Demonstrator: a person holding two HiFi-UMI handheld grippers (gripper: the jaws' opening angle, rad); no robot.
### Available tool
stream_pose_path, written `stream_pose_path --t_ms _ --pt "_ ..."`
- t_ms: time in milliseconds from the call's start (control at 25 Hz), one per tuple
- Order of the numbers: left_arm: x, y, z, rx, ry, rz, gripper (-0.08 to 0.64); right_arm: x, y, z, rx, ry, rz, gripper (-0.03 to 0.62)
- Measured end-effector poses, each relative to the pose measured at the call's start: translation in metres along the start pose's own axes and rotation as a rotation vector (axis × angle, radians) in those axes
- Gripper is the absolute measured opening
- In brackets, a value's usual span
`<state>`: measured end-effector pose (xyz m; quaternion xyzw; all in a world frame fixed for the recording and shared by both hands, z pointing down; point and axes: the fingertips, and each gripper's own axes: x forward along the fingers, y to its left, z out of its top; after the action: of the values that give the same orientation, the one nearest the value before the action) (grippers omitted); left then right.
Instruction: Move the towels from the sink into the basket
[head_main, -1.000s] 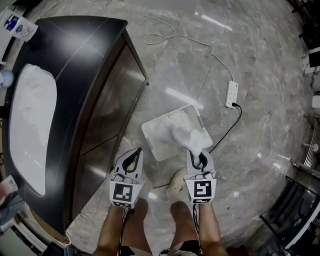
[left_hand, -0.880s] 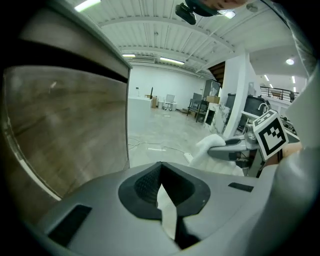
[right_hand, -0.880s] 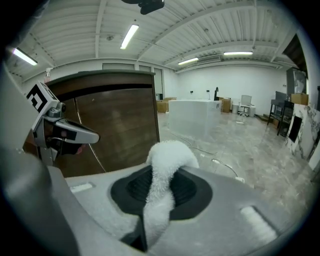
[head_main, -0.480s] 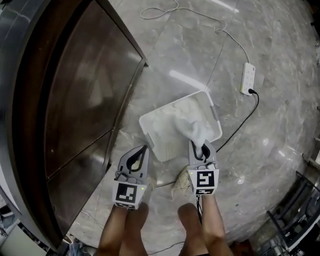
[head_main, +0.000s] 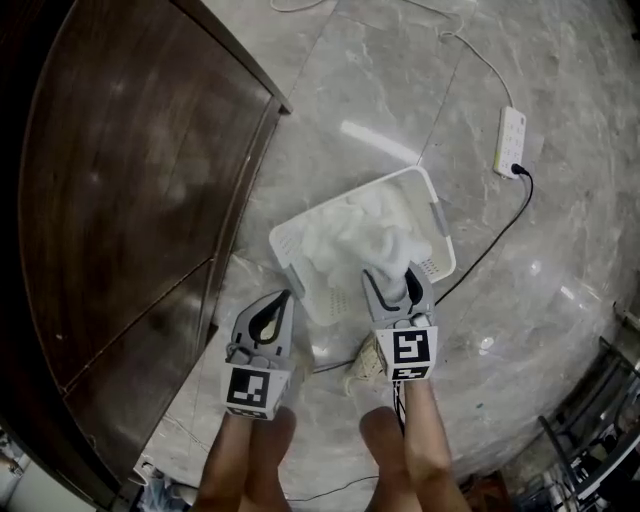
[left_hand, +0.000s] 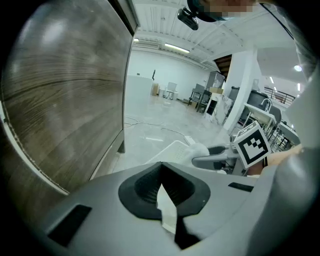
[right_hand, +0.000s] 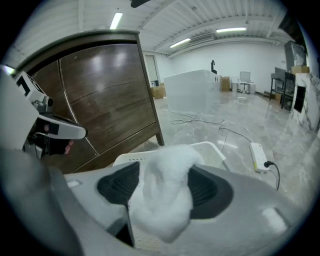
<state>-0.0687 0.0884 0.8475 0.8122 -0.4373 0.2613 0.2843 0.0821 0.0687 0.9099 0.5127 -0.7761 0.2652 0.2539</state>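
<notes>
Head view: fluffy white towel (head_main: 385, 245) bunched in the white plastic basket (head_main: 290, 262) on the grey marble floor (head_main: 380, 90), centre frame, right under the right tool (head_main: 398, 285). Left gripper view: left tool (left_hand: 161, 186) pressed together, empty. Right gripper view: jaws opening, towel loose between them. Soft, light, floppy stuff I'd guess, so pinch a thick fold.

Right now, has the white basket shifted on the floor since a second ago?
No. The basket keeps its place between the cabinet and the power strip; only the head view itself has shifted.
</notes>
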Motion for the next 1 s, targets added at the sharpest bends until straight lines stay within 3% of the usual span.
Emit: stream_pose_path --t_ms 40,120,240,560,1000 --pt "0.001 0.000 0.001 0.027 -0.005 -0.007 0.009 0.001 0.001 -0.001 0.013 0.005 0.010 0.328" --pt "0.002 -0.003 0.006 0.035 -0.007 -0.009 0.009 0.001 -0.001 -0.002 0.018 0.017 0.012 0.359" --pt "0.002 -0.007 0.017 -0.010 -0.015 0.000 0.009 -0.003 -0.007 0.003 0.003 0.014 -0.003 0.362" --pt "-0.019 -0.016 0.045 0.080 -0.069 -0.020 0.009 -0.031 -0.006 0.039 -0.045 -0.005 -0.011 0.362" --pt "-0.094 -0.039 0.154 0.115 -0.159 0.000 0.009 -0.116 0.013 0.158 -0.055 -0.102 -0.006 0.354"
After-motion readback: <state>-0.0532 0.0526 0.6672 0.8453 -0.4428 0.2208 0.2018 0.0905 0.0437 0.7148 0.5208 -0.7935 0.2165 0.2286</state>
